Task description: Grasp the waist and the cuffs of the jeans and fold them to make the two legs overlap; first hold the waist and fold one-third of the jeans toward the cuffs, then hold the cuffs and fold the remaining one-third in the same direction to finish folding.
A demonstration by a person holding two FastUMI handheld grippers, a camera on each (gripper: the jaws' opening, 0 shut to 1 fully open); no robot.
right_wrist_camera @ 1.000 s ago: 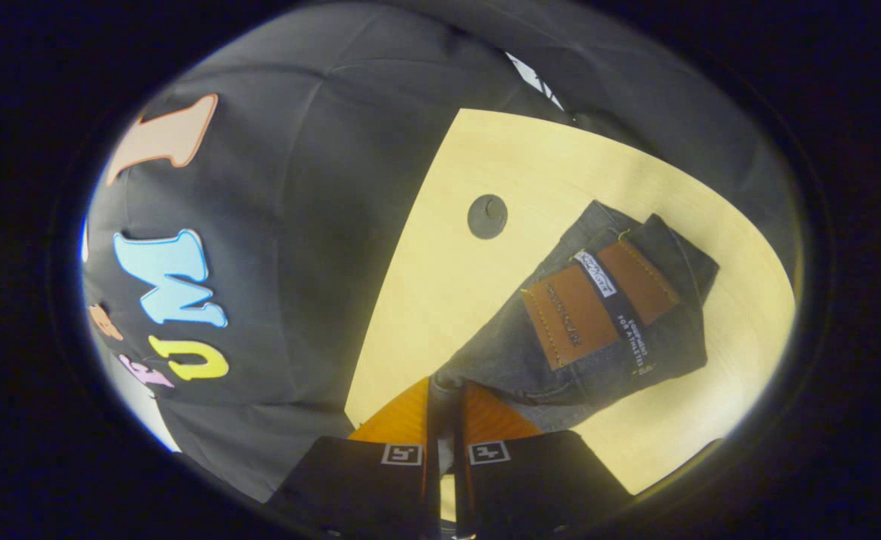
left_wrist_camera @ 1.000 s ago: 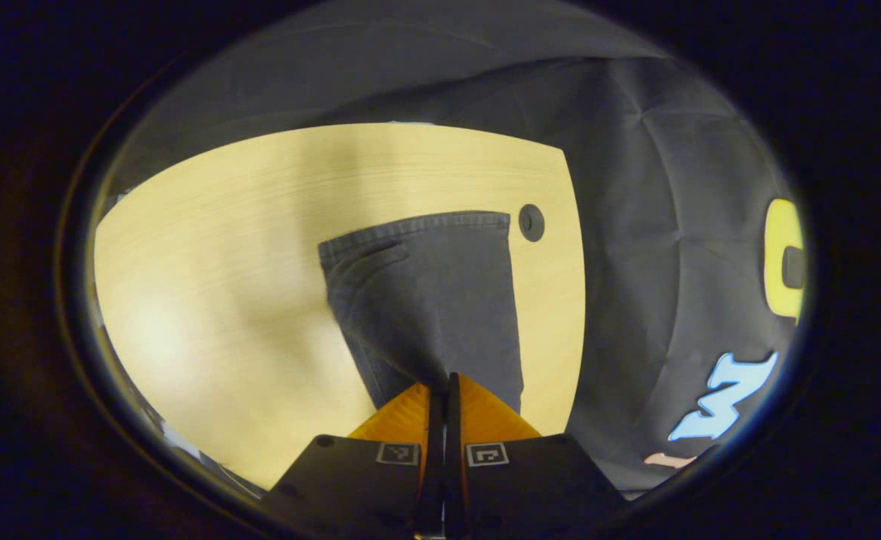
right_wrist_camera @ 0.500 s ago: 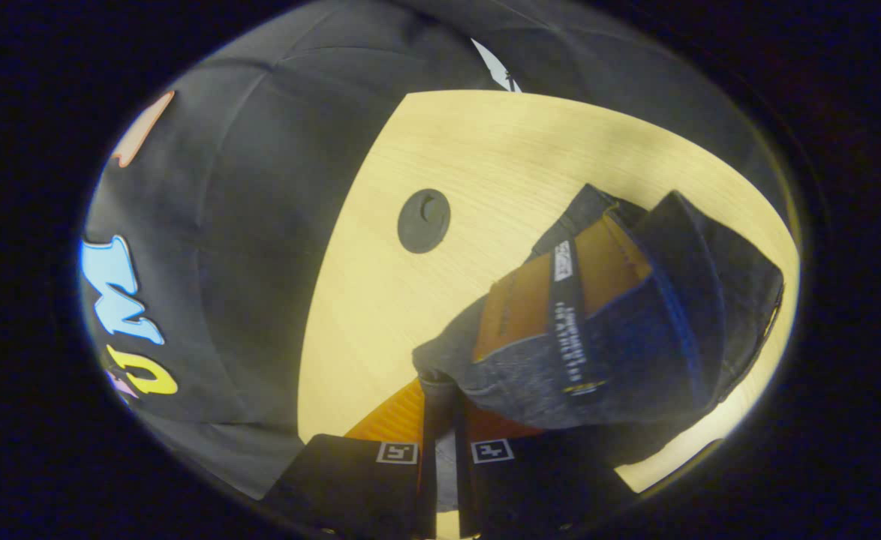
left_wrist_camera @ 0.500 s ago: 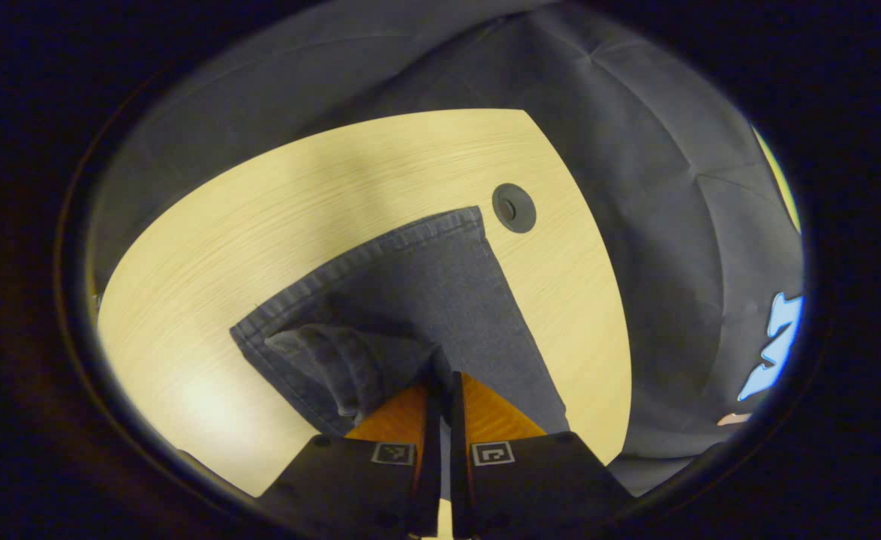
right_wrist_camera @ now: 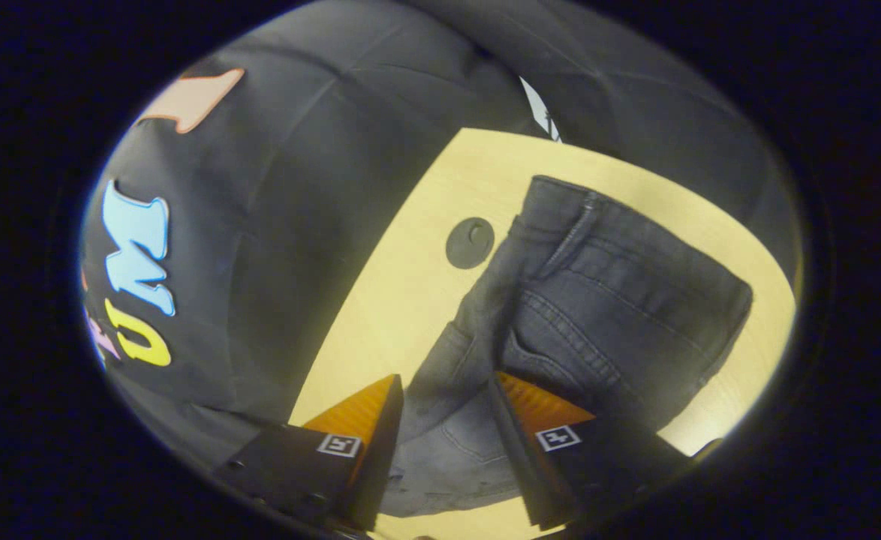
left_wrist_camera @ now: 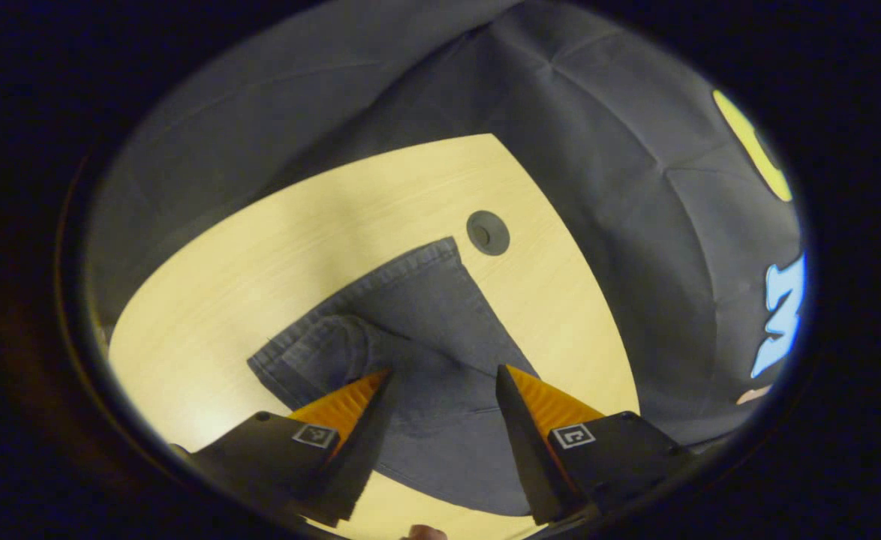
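Both tools are spread wide with nothing between the fingers, so the jeans are lying free on the bench (left_wrist_camera: 208, 277).

In the left gripper view, the left tool (left_wrist_camera: 440, 390) hangs over the cuffs (left_wrist_camera: 380, 300). The hem runs from lower left to upper right of the frame, its far corner just beside the round dark grommet (left_wrist_camera: 488, 232). One cuff corner is flopped over itself at centre left. The fabric passes under the gap between the fingers and on toward the bottom of the frame.

In the right gripper view, the right tool (right_wrist_camera: 444, 397) hangs over the waist (right_wrist_camera: 635, 247). The waistband runs from upper centre down to the right of the frame, and a pocket seam sits just beyond the orange finger (right_wrist_camera: 538, 405).

The jeans (right_wrist_camera: 560, 315) look already folded leg over leg, with the long axis running from one tool to the other. My read is the waist third comes next, so the right tool is the nearer one. The waist edge lies ahead of it, up and right in the frame, so it'd have to reach forward to that edge. I can't tell whether either tool is touching the cloth.
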